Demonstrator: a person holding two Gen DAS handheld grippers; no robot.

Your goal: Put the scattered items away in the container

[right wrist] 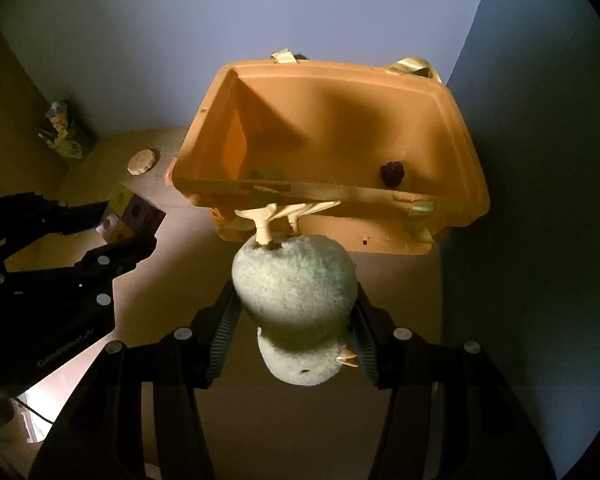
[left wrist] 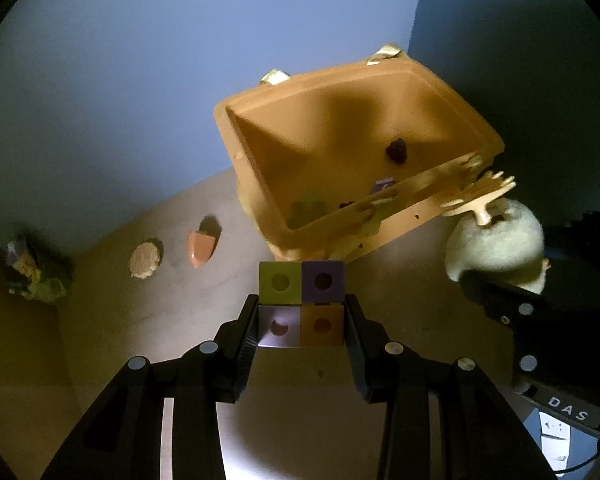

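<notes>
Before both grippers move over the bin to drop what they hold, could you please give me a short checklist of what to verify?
1. Left gripper shut on the cube block: ok, pads press both sides.
2. Right gripper shut on the plush chick: ok, it hangs feet-forward between the pads.
3. Bin open, with room inside: ok, only a few small pieces on the bottom.
4. Grippers apart from each other: ok, a gap shows between them.
5. Chick's feet clear of the bin's near rim: cannot tell, they overlap it in view.
6. Items left on the table: not ok, a cookie and a pink piece remain.
</notes>
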